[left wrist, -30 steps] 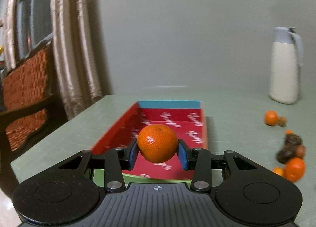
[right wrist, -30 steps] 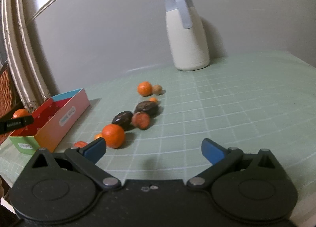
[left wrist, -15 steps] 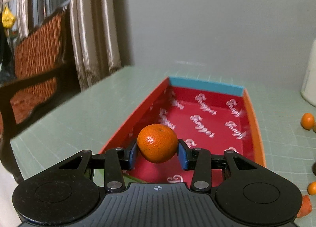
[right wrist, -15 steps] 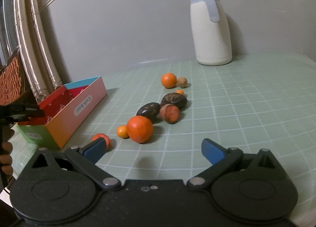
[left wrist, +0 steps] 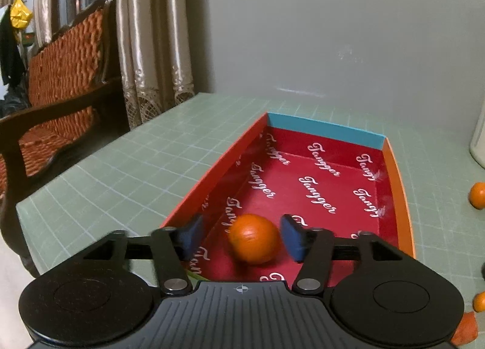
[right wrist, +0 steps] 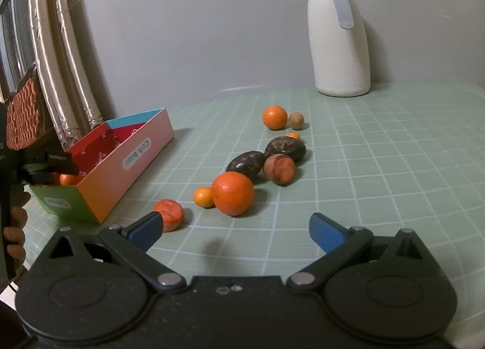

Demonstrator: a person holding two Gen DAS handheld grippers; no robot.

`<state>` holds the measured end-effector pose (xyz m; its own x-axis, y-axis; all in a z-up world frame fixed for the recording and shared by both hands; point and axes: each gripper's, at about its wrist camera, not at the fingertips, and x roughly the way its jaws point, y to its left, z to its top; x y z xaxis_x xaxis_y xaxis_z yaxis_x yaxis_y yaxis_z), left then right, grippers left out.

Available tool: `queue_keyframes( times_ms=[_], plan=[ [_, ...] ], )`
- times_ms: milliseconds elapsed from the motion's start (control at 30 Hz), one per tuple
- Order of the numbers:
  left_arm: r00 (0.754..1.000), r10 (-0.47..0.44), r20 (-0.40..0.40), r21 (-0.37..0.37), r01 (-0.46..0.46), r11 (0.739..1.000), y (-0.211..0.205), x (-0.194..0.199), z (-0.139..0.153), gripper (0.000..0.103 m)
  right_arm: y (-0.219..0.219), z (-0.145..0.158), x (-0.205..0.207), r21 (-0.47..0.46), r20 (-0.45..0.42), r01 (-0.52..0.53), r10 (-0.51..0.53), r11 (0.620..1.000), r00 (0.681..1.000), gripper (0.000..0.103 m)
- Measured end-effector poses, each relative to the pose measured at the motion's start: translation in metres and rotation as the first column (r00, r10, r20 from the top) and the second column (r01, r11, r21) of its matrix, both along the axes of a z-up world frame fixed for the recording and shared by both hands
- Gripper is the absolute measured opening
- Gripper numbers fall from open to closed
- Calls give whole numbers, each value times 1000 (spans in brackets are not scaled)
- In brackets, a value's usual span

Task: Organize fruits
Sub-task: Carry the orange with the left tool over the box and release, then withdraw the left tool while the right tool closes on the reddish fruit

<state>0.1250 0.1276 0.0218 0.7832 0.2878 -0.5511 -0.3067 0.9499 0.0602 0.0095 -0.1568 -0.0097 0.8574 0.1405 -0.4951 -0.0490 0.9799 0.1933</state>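
Lying inside red-lined cardboard box [left wrist: 318, 185]: round orange mandarin [left wrist: 253, 238], blurred, between parted fingers of left gripper [left wrist: 241, 235], touching neither. Right gripper [right wrist: 235, 229] wide, holding nothing, above green worktop [right wrist: 379, 167].

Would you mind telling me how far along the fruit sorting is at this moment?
Barely begun. One orange sits in the red box, between the open fingers of the left hand-held gripper. The right hand-held gripper is open, holding nothing. Left on the table: the large orange, two dark fruits and several smaller pieces.
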Motion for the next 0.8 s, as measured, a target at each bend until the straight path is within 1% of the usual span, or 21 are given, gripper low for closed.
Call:
queue_keyframes(
  times_ms=[33,100,200,467,600,733,800],
  plan=[
    [1000,-3,12,-7,3,1000,-1,-2,1,77,1,0,0,-1,2,-5,5,1000,1000,103],
    [999,0,42,-5,0,1000,-2,-8,4,78,3,1,0,-8,6,-18,18,1000,1000,103],
    [997,-1,79,29,-2,1000,-4,-15,9,78,9,1,0,-22,13,-38,38,999,999,103],
    [996,-3,92,19,1,1000,4,-34,13,78,25,7,-4,-77,68,-86,91,993,994,103],
    [997,-4,83,19,2,1000,8,-46,13,78,30,7,-3,-87,64,-95,101,992,993,103],
    [997,-4,72,4,4,1000,12,-63,11,81,40,7,-4,-127,81,-100,111,987,991,103],
    [996,-12,91,7,12,1000,13,-74,11,83,46,7,-5,-132,84,-127,139,983,987,103]
  ],
)
